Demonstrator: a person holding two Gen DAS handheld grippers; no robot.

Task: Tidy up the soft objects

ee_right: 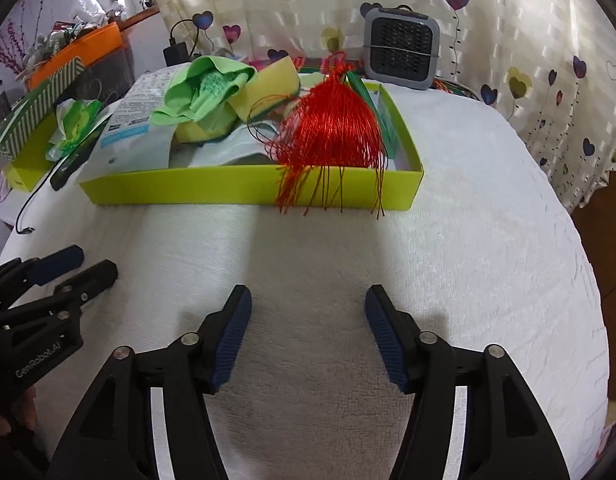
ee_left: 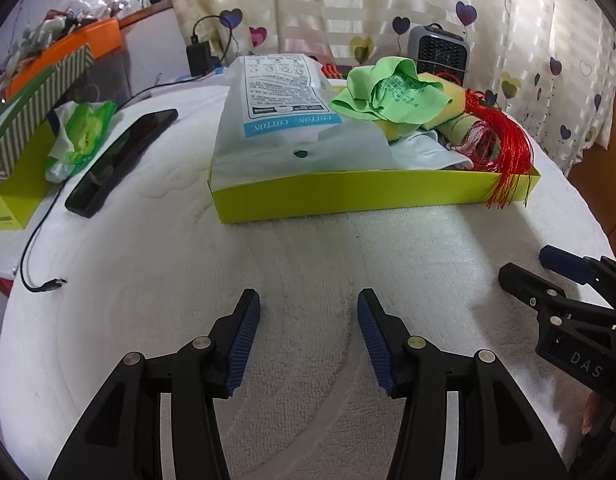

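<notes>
White towel (ee_left: pixel 308 248) lies under the left gripper (ee_left: pixel 308 300), angled down, fingers spread, holding nothing; the phone (ee_left: pixel 120 160) shows only here. From the right wrist, the right gripper (ee_right: pixel 308 296) also gapes empty, facing the yellow-green tray (ee_right: pixel 244 189) with its red tassel (ee_right: pixel 331 132) and green cloth (ee_right: pixel 200 88).

Cotton pack (ee_left: pixel 276 120) print too small to read; pale cloth (ee_left: pixel 423 154) at its four o'clock mostly buried; striped box (ee_left: pixel 32 112) cut off at nine o'clock.

Bare white towel (ee_right: pixel 327 248) lies open before the yellow-green tray (ee_right: pixel 252 188); red tassel (ee_right: pixel 331 136) strands overhang its front wall.
</notes>
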